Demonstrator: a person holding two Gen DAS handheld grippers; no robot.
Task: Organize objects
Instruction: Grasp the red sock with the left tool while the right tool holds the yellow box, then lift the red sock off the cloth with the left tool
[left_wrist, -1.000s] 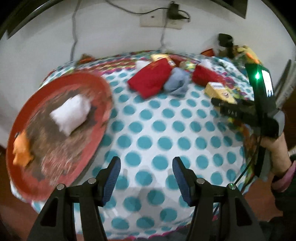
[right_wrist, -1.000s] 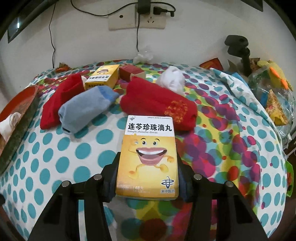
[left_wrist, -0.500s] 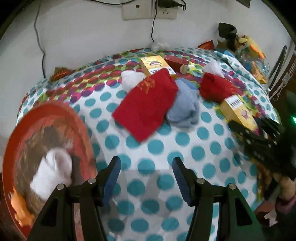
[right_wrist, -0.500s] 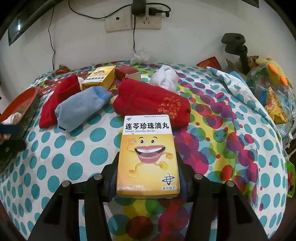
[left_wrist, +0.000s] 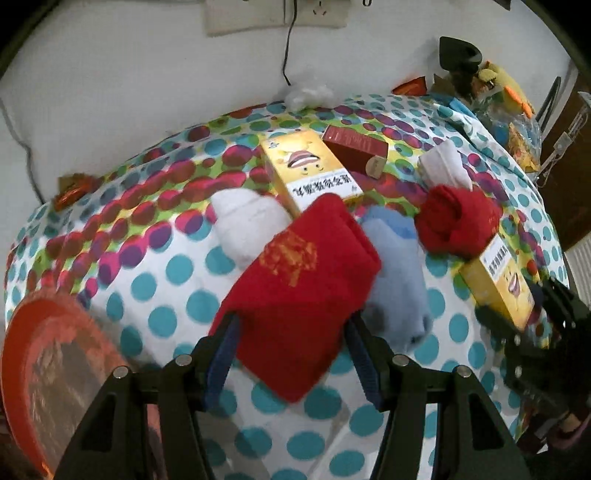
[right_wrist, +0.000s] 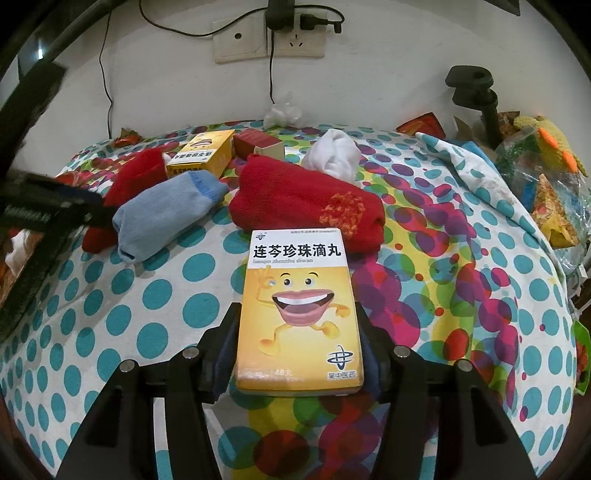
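My left gripper (left_wrist: 291, 354) is open, its jaws on either side of a flat red sock (left_wrist: 295, 280) with gold embroidery on the dotted cloth. A light blue sock (left_wrist: 395, 273), a white sock (left_wrist: 247, 221) and a rolled red sock (left_wrist: 454, 221) lie around it. My right gripper (right_wrist: 299, 350) is shut on a yellow medicine box (right_wrist: 299, 310) with a smiling cartoon face, held just above the cloth. That box also shows in the left wrist view (left_wrist: 498, 280). A second yellow box (left_wrist: 310, 170) and a dark red box (left_wrist: 354, 149) lie further back.
A red round tray (left_wrist: 40, 373) sits at the table's left edge. In the right wrist view, a white sock (right_wrist: 332, 153) lies behind the red sock (right_wrist: 306, 203). A bag of toys (right_wrist: 539, 177) and a black clamp (right_wrist: 476, 96) stand at the right. Wall sockets with cables are behind.
My left gripper has swung away from the tray and moved forward to the flat red sock, which now lies between its jaws. My right gripper has stayed shut on the yellow box.
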